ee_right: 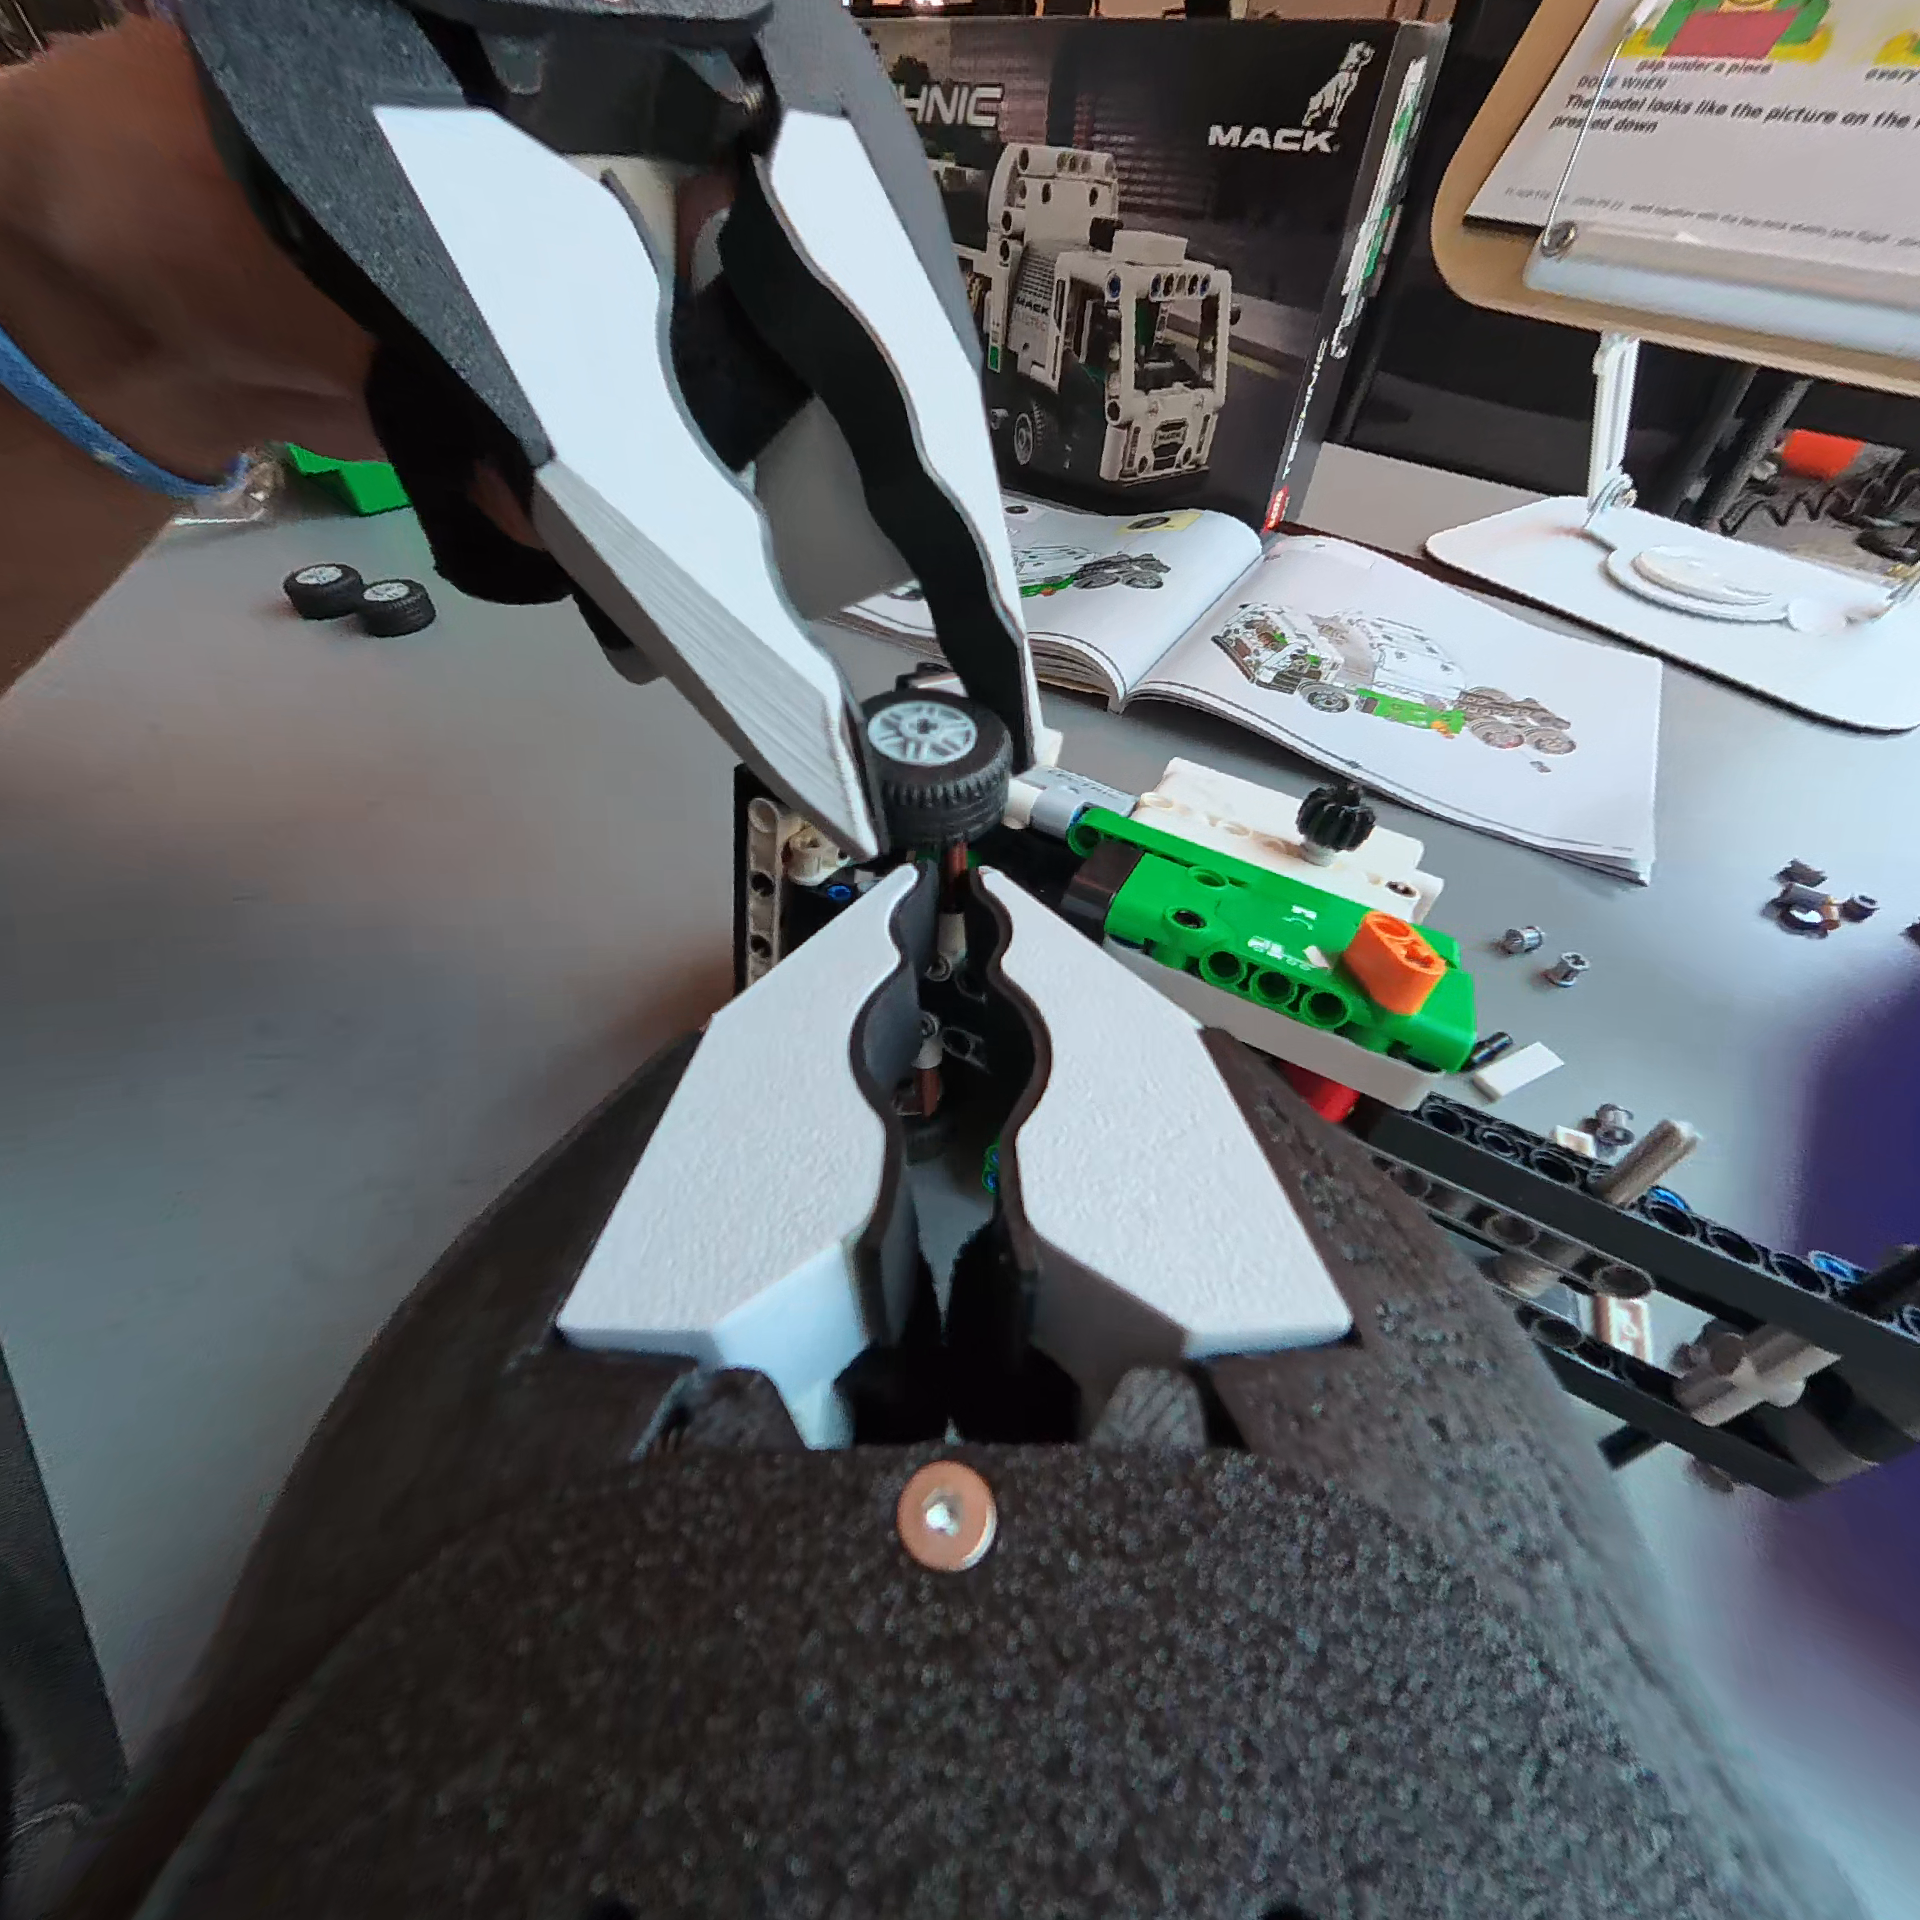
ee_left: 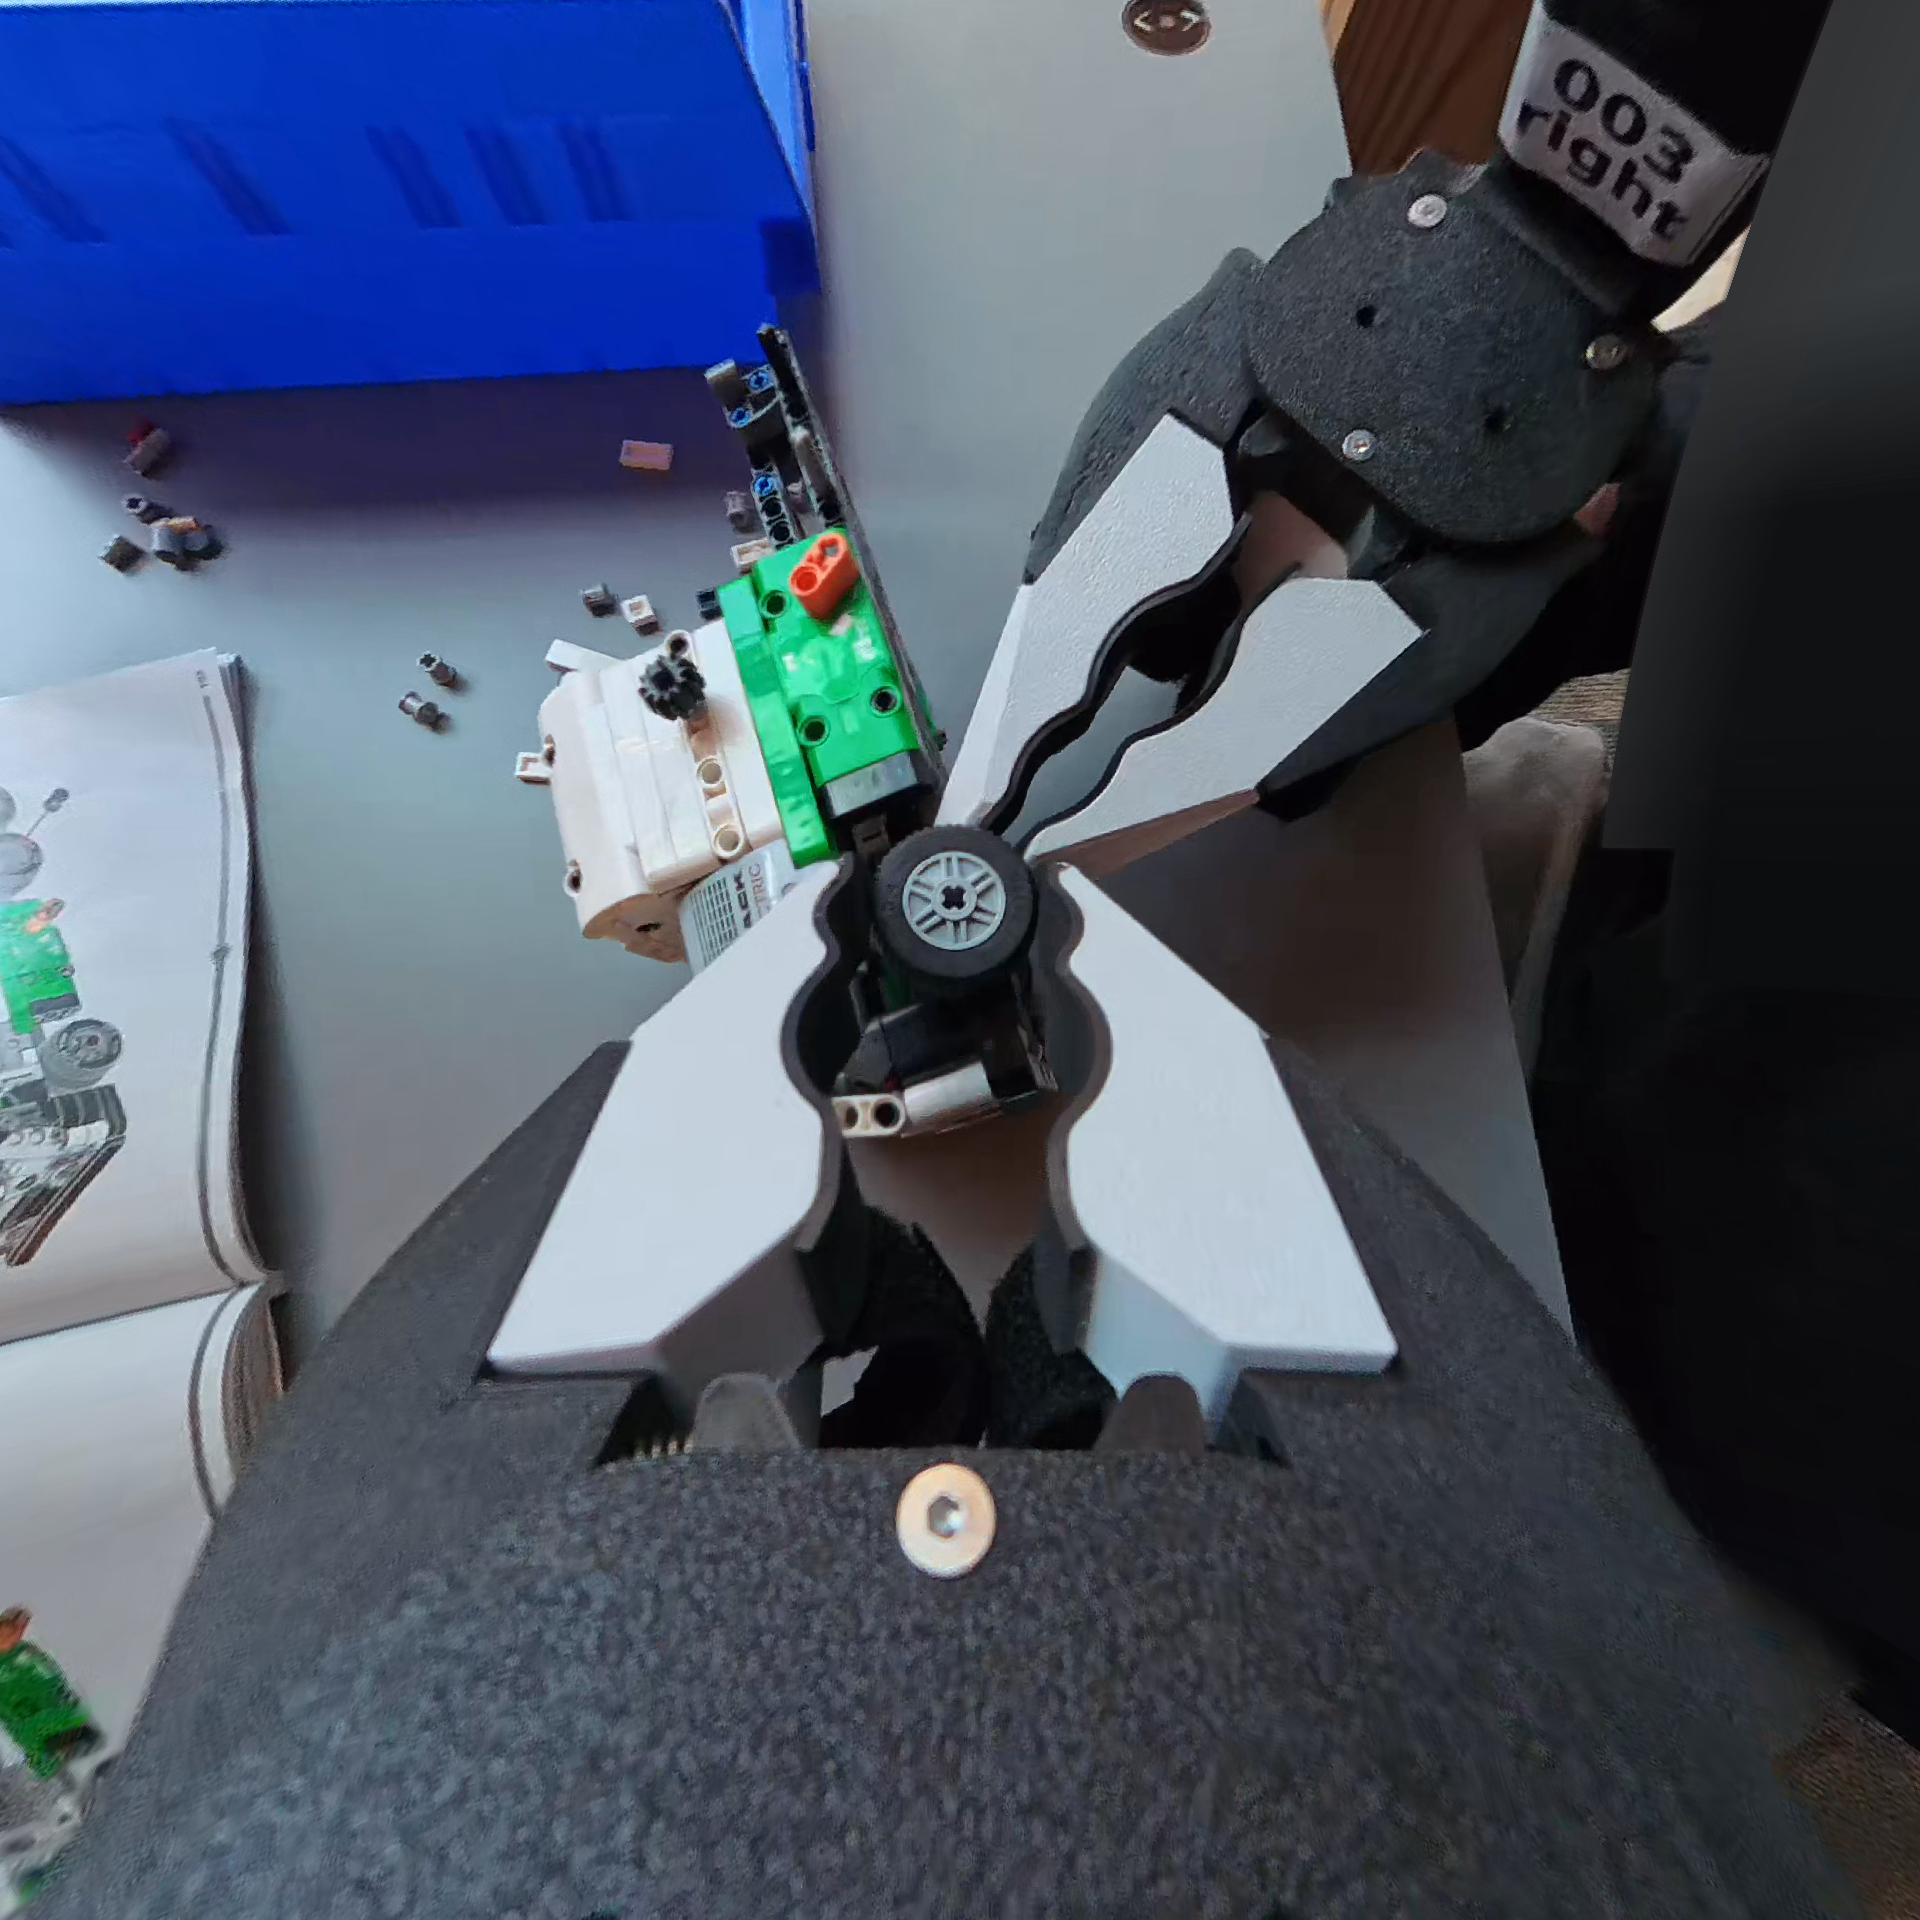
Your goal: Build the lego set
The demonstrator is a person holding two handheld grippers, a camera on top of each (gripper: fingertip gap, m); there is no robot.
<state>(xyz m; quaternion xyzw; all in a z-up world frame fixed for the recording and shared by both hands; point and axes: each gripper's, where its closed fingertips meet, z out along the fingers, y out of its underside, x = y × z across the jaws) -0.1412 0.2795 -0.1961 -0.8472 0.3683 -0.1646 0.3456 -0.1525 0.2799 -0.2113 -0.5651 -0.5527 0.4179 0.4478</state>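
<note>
Left gripper (ee_left: 954,914) clamped on wheel (ee_left: 954,902); right gripper (ee_right: 948,878), at 1 o'clock, nearly closed, pinching thin axle (ee_right: 954,883) under wheel; truck chassis (ee_right: 1288,935) beneath.

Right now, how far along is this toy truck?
About halfway, I'd guess. Done: a green and white body sits on a long black frame. In hand: the left gripper holds a small wheel at the frame's end, while the right gripper pinches a thin part just below it. Left: two spare wheels and scattered small pieces wait on the table.
</note>
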